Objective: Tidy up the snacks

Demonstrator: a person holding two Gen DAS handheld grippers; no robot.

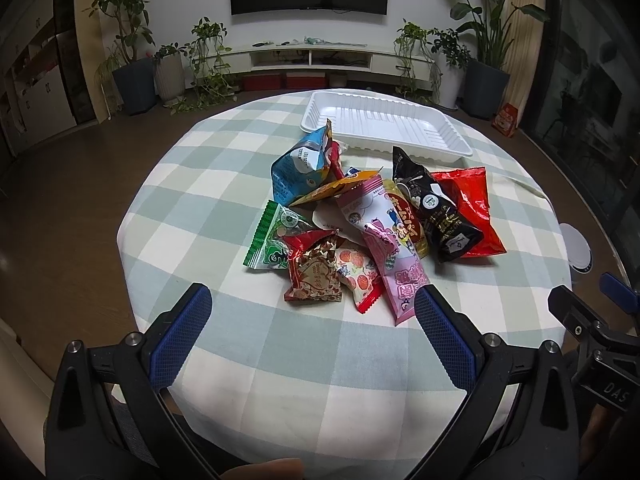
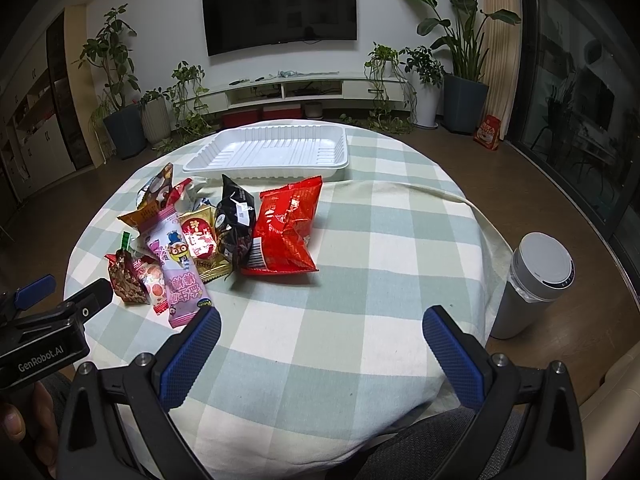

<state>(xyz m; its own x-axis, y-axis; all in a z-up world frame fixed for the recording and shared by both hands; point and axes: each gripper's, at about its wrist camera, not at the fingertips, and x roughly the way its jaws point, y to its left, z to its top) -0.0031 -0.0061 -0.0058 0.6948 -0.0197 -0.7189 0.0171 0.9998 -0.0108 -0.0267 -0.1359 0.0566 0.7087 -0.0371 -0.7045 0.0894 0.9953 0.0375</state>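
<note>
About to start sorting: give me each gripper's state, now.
Left gripper: open, holding nothing, just short of the snack pile.
Right gripper: open, holding nothing, over bare tablecloth.

The table is covered by a matt checked cloth [image 1: 280, 360], the ribbed white tray [image 1: 384, 124] is seen as smooth glossy plastic, the snack packets [image 1: 372, 224] as crinkled shiny foil, and the finger pads [image 2: 188, 356] as rough blue rubber.

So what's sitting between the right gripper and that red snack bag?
Nothing: only bare checked tablecloth lies between the open right gripper and the red snack bag, seen in the right wrist view.
</note>
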